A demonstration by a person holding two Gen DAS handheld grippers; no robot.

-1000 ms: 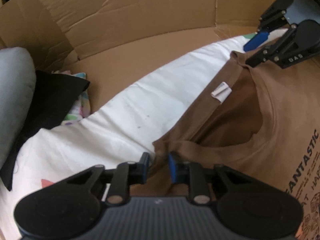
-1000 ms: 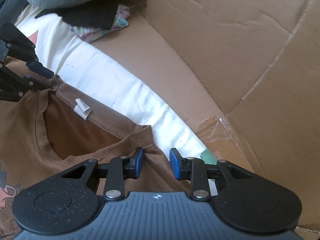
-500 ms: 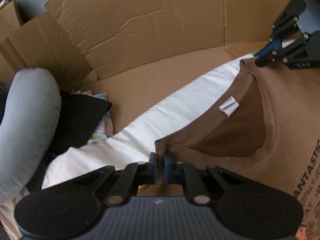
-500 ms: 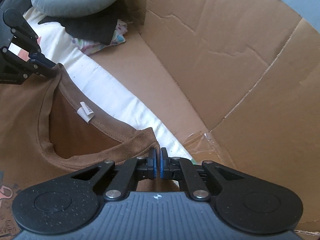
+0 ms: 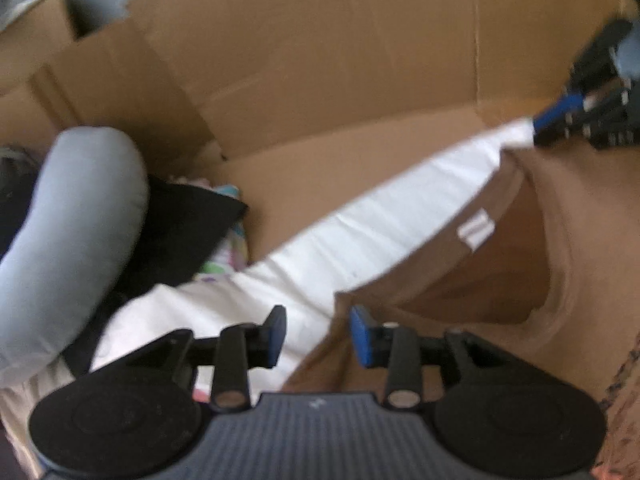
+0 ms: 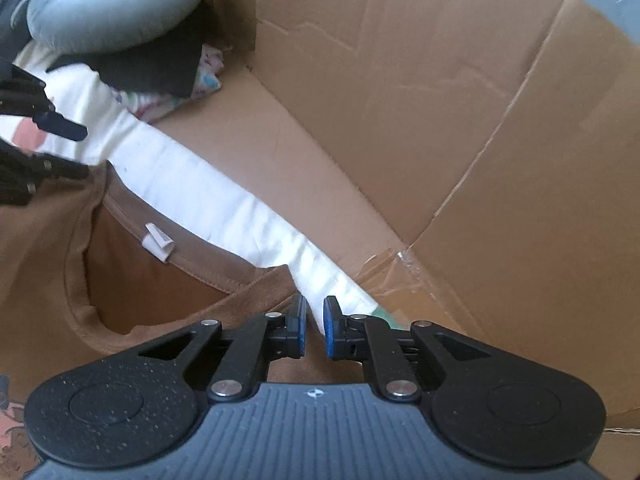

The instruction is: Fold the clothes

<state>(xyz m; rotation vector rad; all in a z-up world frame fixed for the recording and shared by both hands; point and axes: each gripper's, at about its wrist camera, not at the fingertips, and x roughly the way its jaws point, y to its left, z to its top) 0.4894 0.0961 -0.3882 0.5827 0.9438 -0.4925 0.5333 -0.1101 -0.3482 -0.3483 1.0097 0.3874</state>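
A brown T-shirt [image 5: 580, 240] with a white neck label [image 5: 476, 228] lies front up on a white cloth [image 5: 360, 240]. My left gripper [image 5: 318, 336] is over the shirt's near shoulder corner. Its jaws are opening, and the corner lies loose below the gap without either pad pressing on it. My right gripper [image 6: 314, 328] is at the other shoulder of the T-shirt [image 6: 48, 248]. Its jaws are opening by a narrow gap, and the brown edge runs beside the left pad. Each gripper shows in the other's view: the right gripper [image 5: 560, 110], the left gripper [image 6: 60, 128].
Cardboard walls [image 6: 440, 100] stand close behind the white cloth [image 6: 224, 200]. A grey-blue neck pillow [image 5: 76, 216], a black cloth [image 5: 180, 228] and a patterned cloth [image 6: 188, 88] are piled at the far left corner. A printed design [image 5: 624, 368] runs down the shirt's front.
Both grippers closed on the shirt's shoulder corners half a second ago. Now their jaws have parted, the left widely, the right slightly. The left view has lifted a little.
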